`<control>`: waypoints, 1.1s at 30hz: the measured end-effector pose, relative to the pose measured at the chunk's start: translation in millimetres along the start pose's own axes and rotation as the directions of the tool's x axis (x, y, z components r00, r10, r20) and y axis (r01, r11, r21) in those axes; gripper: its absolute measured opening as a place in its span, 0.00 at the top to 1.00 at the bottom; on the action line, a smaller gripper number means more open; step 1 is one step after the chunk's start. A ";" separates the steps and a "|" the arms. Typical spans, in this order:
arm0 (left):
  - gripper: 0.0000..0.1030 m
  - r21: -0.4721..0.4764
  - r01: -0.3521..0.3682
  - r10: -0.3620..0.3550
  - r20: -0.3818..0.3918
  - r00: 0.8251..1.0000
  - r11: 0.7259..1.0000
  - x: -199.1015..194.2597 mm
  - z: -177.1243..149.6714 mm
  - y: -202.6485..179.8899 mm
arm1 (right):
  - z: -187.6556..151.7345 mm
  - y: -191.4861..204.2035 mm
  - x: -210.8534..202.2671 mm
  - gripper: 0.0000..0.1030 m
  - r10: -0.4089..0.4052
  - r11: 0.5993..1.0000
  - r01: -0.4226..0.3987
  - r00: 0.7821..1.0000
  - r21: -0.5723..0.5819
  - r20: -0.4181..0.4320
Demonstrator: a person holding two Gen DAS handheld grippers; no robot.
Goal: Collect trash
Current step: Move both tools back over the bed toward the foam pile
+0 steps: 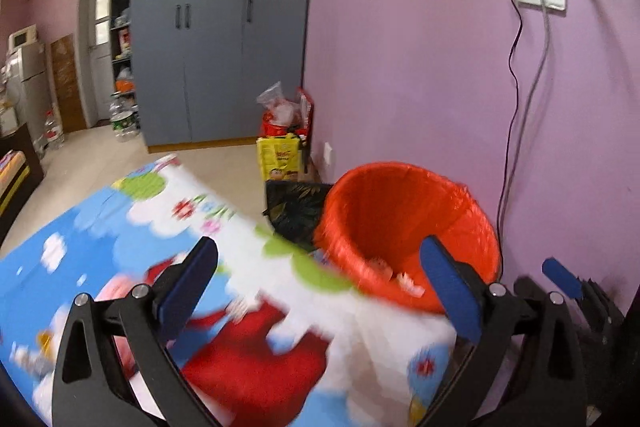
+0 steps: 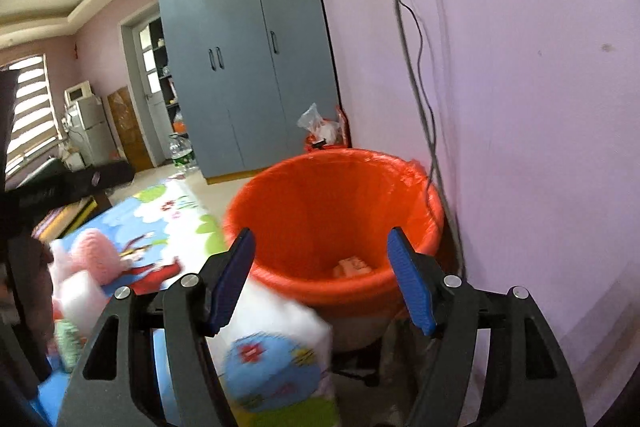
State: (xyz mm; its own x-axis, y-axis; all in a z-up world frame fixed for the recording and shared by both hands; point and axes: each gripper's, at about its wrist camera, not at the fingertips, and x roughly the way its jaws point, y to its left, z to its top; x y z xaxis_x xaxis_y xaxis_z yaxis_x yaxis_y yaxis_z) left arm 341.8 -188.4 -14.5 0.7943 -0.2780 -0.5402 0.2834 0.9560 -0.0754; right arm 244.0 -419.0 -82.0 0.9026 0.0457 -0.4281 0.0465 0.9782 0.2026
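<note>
Looking through my left wrist view, my left gripper hangs with jaws released over the cartoon play mat; crumpled scraps lie in the orange-lined bin. From the right, my right gripper gapes empty above it. Such paper looks light and crushable; I'd pinch its bulk.

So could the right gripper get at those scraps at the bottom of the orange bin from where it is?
Probably yes. The right gripper is open and empty, pointing straight into the orange bin. The bin's mouth is uncovered, and the scraps lie in plain sight with nothing over them.
</note>
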 end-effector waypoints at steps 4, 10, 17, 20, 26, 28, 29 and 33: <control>0.05 -0.007 -0.020 0.020 -0.001 1.000 1.000 -47.0 -29.3 21.1 | -13.3 23.1 -19.9 0.37 0.034 0.999 -0.034 0.999 0.018 -0.020; 0.05 0.005 -0.111 0.111 0.036 0.993 0.994 -114.8 -72.0 66.4 | -27.8 65.7 -41.0 0.37 0.080 0.997 -0.082 0.995 -0.017 -0.061; 0.05 0.006 -0.204 0.204 0.024 0.979 0.979 -162.2 -115.7 117.7 | -49.4 114.9 -48.7 0.37 0.122 0.990 -0.129 0.986 -0.061 -0.116; 0.05 0.000 -0.251 0.251 0.014 0.968 0.968 -175.2 -132.4 142.7 | -59.8 131.8 -48.6 0.37 0.137 0.986 -0.149 0.980 -0.078 -0.142; 0.05 -0.019 -0.330 0.330 -0.006 0.944 0.944 -187.2 -155.0 190.1 | -79.4 160.8 -42.8 0.37 0.153 0.977 -0.179 0.968 -0.120 -0.198; 0.05 -0.021 -0.353 0.353 -0.010 0.935 0.935 -188.9 -160.7 203.2 | -85.8 172.7 -41.0 0.37 0.164 0.970 -0.198 0.962 -0.141 -0.218; 0.05 -0.023 -0.363 0.363 -0.015 0.932 0.932 -188.8 -163.6 209.1 | -89.3 177.9 -38.5 0.37 0.169 0.967 -0.205 0.960 -0.153 -0.224; 0.05 -0.043 -0.384 0.383 -0.030 0.923 0.922 -186.3 -169.9 229.4 | -99.2 200.7 -30.0 0.37 0.192 0.949 -0.245 0.948 -0.200 -0.254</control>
State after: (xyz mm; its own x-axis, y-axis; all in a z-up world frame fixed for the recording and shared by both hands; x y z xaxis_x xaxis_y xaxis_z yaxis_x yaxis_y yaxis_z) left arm 167.5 98.6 -73.7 0.8259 0.1127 -0.5525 -0.0669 0.9925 0.1024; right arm 183.8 -203.9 -115.9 0.7561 0.2821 -0.5905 -0.2624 0.9573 0.1213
